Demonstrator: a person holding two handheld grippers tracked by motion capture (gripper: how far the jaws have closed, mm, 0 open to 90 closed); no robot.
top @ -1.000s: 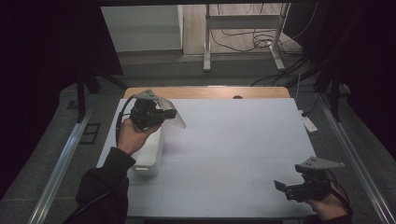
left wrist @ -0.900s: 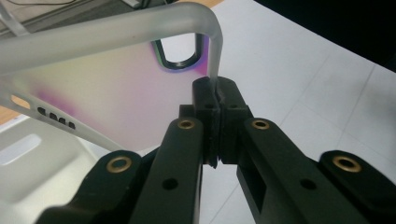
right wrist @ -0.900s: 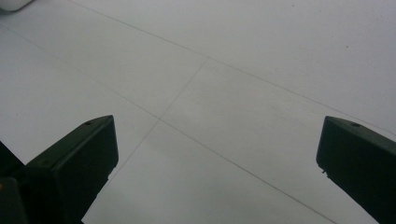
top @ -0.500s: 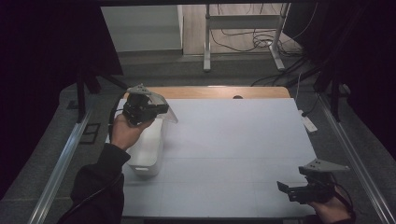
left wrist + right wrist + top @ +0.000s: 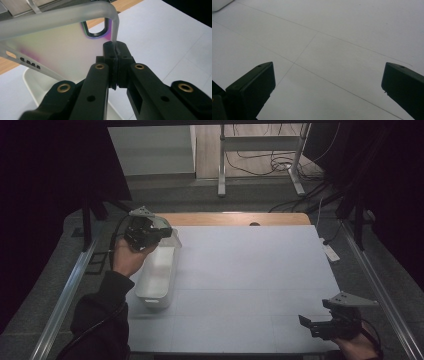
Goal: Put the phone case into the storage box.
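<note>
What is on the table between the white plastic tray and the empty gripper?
Nothing: in the high view, bare white table separates the white plastic tray and the open right gripper.

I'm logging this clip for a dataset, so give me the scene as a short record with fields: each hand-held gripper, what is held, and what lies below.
left hand-held gripper: shut on the edge of the phone case
phone case: translucent, frosted, with a camera cutout; held in the air
white tray: on the table's left side, below the case
right hand-held gripper: open, nothing between the jaws, over bare white table
</note>
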